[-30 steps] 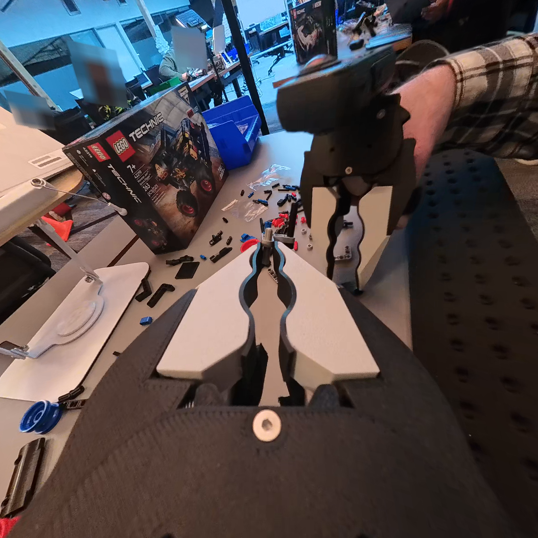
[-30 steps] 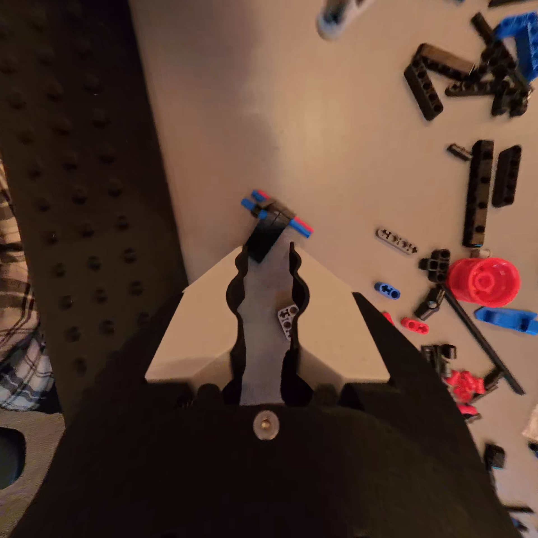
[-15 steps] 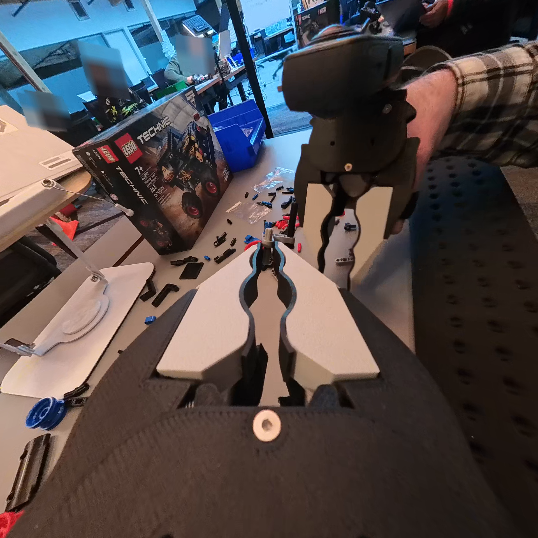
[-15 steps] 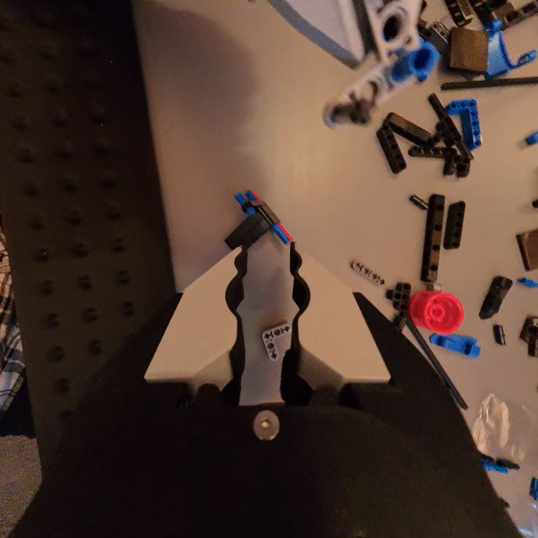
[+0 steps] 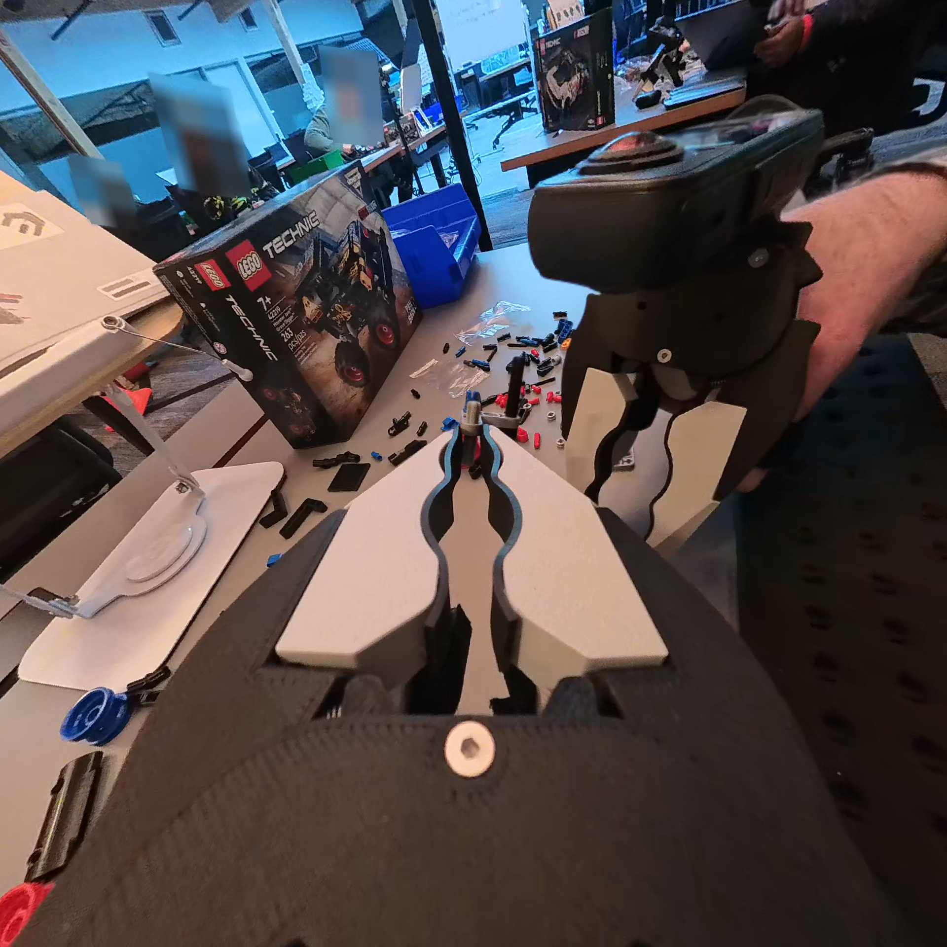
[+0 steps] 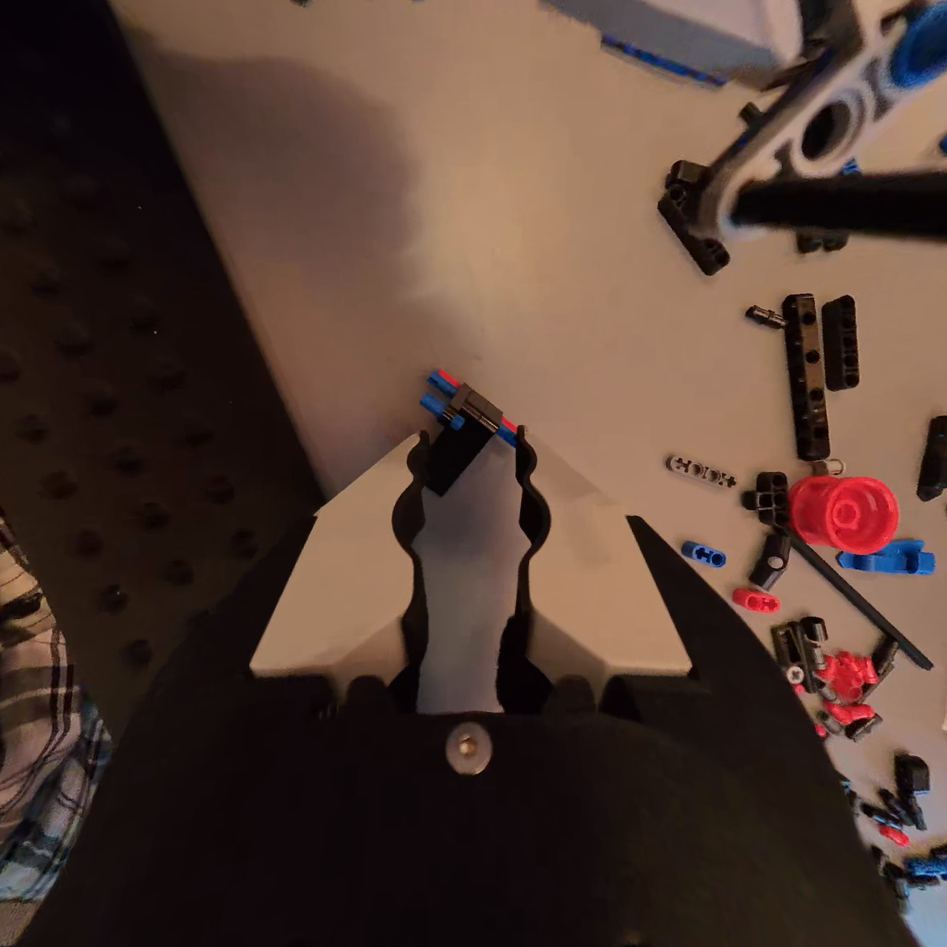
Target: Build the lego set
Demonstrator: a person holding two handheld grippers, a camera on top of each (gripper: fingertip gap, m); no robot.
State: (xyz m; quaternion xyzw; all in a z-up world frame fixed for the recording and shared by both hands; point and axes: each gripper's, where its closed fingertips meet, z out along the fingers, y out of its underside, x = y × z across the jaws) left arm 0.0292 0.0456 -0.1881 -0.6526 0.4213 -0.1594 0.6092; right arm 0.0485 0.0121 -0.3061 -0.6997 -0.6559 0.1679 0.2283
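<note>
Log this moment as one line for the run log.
left gripper: shut on grey sub-assembly | right gripper: open, over black piece with blue pins on table | piece not yet gripped

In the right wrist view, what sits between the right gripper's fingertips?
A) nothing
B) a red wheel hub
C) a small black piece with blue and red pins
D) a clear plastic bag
C: the small black piece with blue and red pins lies at the tips of the open right gripper; the red wheel hub sits off to the side.

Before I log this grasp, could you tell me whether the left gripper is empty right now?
No, the left gripper is shut on a small grey and black assembly at its fingertips.
</note>
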